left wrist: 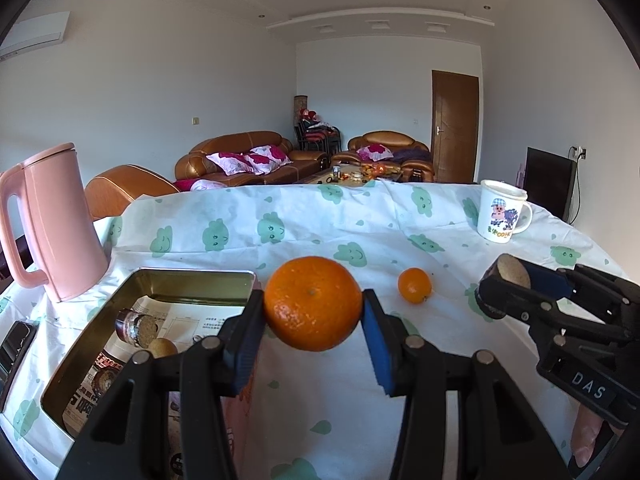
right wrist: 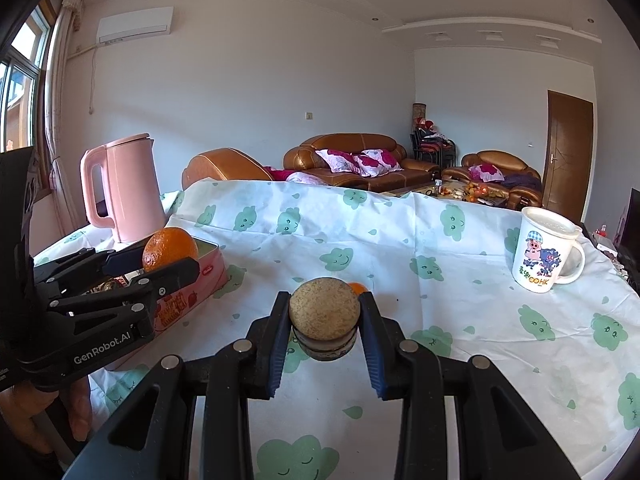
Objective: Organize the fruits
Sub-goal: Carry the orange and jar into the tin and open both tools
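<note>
- Left wrist view: your left gripper (left wrist: 313, 312) is clamped on the large orange (left wrist: 313, 303), both pads pressing its sides, and the fruit hangs clear of the tablecloth (left wrist: 360, 224), just right of the open metal tin (left wrist: 152, 280).
- Swing left before you lower; the tin's near right corner sits right under the left finger, so lift over the rim rather than dragging across it.
- The tin already holds a cork-topped jar (left wrist: 136, 326) and a small brownish fruit (left wrist: 162, 347), so aim for the bare paper at the far side.
- A small orange (left wrist: 415, 285) waits on the cloth to the right, apart from everything.
- Right wrist view: your right gripper (right wrist: 324, 316) is closed tight on a round cork-lidded jar (right wrist: 325, 320), carried above the cloth.
- Keep it parked right of the tin (right wrist: 200, 272), well short of the mug (right wrist: 546, 250), so the two grippers don't meet over the tin.
- Release the orange only once it rests, I'd judge, since it will roll.
</note>
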`<state>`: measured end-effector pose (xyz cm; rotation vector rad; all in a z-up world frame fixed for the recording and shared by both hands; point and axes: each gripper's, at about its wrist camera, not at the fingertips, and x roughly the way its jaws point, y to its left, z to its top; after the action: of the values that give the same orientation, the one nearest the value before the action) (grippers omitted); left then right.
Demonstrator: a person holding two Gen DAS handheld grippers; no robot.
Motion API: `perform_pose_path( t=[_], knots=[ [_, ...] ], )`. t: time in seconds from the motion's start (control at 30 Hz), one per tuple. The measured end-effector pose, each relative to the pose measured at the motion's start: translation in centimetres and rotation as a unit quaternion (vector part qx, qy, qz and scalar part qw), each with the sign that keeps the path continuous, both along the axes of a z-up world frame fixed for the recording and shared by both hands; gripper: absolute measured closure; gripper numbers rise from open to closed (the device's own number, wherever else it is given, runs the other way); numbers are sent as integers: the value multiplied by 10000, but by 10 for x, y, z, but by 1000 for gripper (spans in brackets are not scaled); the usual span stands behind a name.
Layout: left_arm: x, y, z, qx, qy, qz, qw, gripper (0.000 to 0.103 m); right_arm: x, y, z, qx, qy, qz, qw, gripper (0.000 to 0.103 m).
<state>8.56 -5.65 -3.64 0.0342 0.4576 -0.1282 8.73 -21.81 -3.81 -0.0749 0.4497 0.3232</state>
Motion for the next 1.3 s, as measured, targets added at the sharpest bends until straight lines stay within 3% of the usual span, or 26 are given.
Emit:
perform_pose_path(
  t=[0.27,0.53,0.77,1.3],
  knots=[
    [-1,25,1,-8,257,125,9996,54,15,28,6,111,265,319,9991,68],
    [4,96,9,-52,423,825,9957,54,26,108,24,5,231,1148,9931,68],
    [11,144,3,-147,651,1264,9897,54,18,156,15,-89,362,1633,9859,68],
    [15,153,-17,-86,992,1272,9869,54,-1,188,-15,-435,696,2049,9753,67]
  ],
)
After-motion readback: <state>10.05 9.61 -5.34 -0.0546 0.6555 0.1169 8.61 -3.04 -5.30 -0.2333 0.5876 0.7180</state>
